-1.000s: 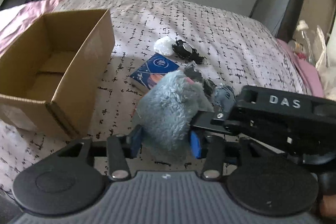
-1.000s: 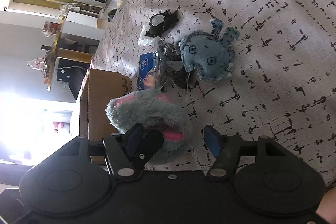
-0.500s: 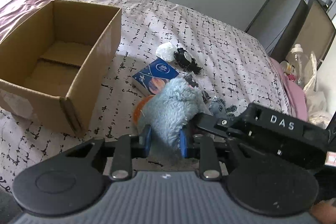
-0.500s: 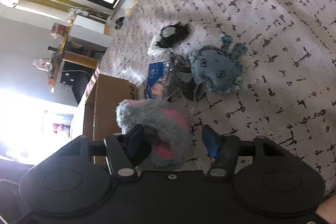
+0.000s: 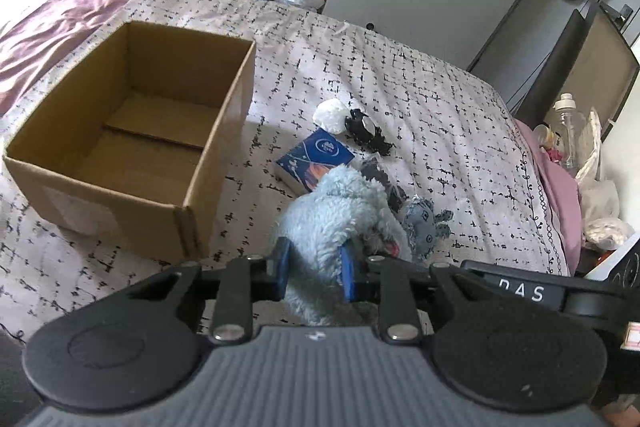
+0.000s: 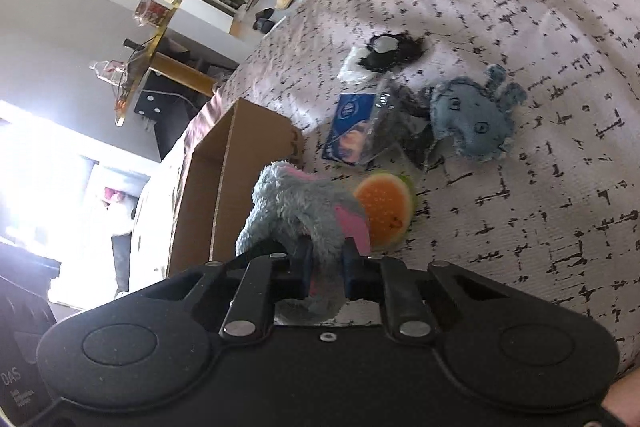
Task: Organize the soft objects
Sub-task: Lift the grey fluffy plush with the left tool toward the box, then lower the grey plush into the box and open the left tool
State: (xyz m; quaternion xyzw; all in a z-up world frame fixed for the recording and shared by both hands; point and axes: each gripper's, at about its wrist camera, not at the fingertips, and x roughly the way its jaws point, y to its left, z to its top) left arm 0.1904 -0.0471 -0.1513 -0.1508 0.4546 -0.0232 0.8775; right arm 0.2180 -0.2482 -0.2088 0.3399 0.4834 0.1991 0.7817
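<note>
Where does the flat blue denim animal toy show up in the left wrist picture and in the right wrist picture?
Left wrist view: blue denim toy lies lower right of centre on the bedspread, just right of the fluffy grey plush.
Right wrist view: it lies upper right, well beyond the plush.
Shared landmark: the blue tissue pack, lying between the toy and the cardboard box.

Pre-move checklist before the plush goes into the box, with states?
1. Left claw shut on fluffy grey-blue plush toy: ok.
2. Right claw shut on the same toy: ok.
3. Toy lifted off the patterned bedspread: cannot tell.
4. Open brown cardboard box upright, nothing seen inside: ok.
5. Orange watermelon-slice plush not snagged on the toy: cannot tell.
</note>
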